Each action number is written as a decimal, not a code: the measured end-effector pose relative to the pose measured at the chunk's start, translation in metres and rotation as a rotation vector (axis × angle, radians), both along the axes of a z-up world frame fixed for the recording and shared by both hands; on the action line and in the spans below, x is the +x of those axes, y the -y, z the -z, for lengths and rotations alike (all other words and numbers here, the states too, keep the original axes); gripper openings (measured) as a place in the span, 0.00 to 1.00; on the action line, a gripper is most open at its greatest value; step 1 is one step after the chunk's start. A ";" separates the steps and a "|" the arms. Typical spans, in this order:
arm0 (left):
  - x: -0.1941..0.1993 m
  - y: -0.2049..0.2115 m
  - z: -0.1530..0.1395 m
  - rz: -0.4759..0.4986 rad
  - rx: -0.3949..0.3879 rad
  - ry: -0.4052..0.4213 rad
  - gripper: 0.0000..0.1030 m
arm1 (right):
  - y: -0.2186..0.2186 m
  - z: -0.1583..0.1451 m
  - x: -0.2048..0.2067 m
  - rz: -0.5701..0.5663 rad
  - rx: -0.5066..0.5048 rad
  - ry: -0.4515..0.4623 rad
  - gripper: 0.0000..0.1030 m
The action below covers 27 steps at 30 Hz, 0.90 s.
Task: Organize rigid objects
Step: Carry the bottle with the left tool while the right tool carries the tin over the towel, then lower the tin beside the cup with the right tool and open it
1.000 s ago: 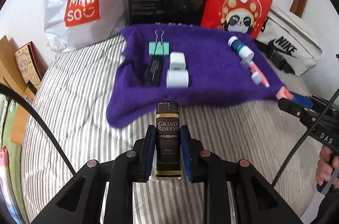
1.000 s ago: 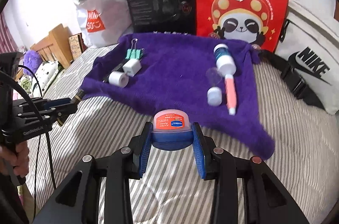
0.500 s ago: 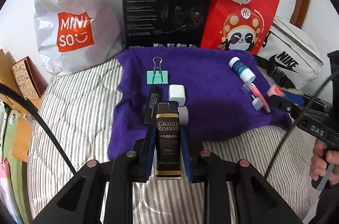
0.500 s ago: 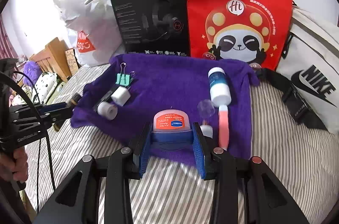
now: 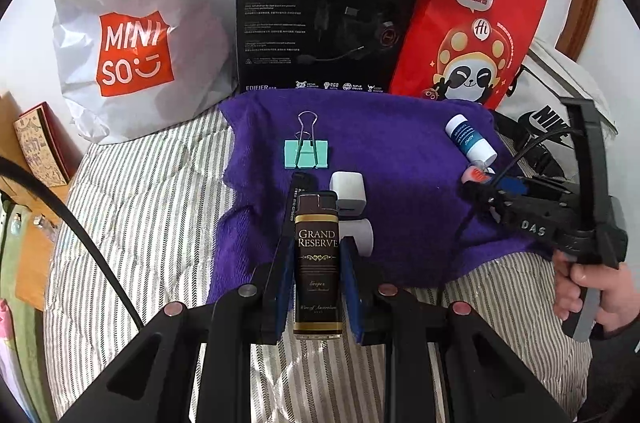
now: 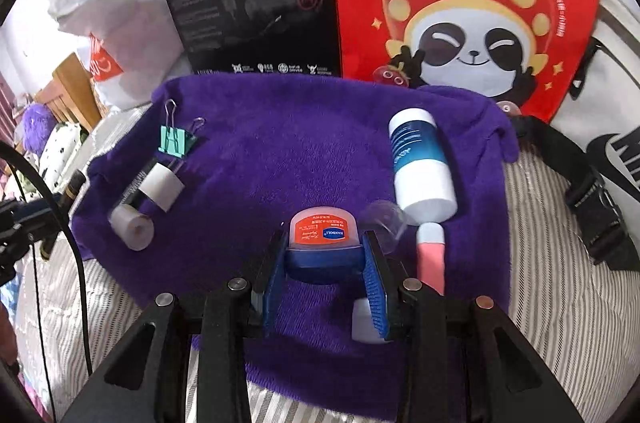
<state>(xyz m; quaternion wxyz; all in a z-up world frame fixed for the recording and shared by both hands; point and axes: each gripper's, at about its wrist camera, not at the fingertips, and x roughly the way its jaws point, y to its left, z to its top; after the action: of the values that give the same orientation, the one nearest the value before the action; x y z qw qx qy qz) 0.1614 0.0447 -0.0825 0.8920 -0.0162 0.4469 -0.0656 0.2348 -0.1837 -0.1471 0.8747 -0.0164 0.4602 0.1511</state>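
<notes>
A bed with a grey-and-white striped cover (image 5: 152, 223) carries a purple fleece cloth (image 6: 304, 151) spread across its middle. Against the wall behind the cloth stand a white plastic shopping bag with an orange logo (image 5: 132, 35), a black headset box (image 5: 320, 11) and a red paper bag printed with a panda (image 6: 460, 11); a white sling bag with a black strap (image 6: 600, 159) lies at the right.

On the cloth's right side lies a white-and-blue cylindrical bottle (image 6: 420, 163), a pink tube (image 6: 430, 259) just below it and a clear plastic cap (image 6: 386, 219) beside them. On the left side sit a mint-green binder clip (image 5: 306, 153), a white cube-shaped charger (image 5: 347, 191), a white paper roll (image 6: 132, 229) and a thin black stick (image 5: 298, 191), close together.

The left gripper (image 5: 318, 287) holds its blue-padded fingers closed on a dark brown rectangular lighter with gold lettering (image 5: 317, 255), upright above the cloth's near edge, in front of the charger and roll. The right gripper (image 6: 326, 275) has its fingers clamped on a small blue jar with an orange lid (image 6: 323, 243), above the cloth just left of the pink tube. A hand (image 5: 596, 291) grips the right gripper's handle.
</notes>
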 end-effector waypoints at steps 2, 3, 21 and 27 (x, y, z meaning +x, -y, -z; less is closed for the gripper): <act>0.002 -0.001 0.002 -0.001 -0.003 -0.003 0.22 | -0.003 0.004 0.003 -0.007 -0.006 -0.008 0.35; 0.003 -0.001 0.003 0.001 -0.004 -0.005 0.22 | -0.004 0.005 0.004 -0.010 -0.010 -0.011 0.35; 0.011 -0.001 0.011 0.006 -0.005 -0.033 0.22 | -0.008 0.013 0.008 -0.040 -0.050 -0.018 0.36; 0.011 0.001 0.008 0.004 -0.019 -0.026 0.22 | -0.004 0.008 0.000 -0.052 -0.038 -0.045 0.44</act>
<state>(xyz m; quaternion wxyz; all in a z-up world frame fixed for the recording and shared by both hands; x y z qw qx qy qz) 0.1724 0.0437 -0.0905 0.8858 -0.0246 0.4580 -0.0711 0.2349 -0.1792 -0.1553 0.8594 -0.0417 0.4819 0.1654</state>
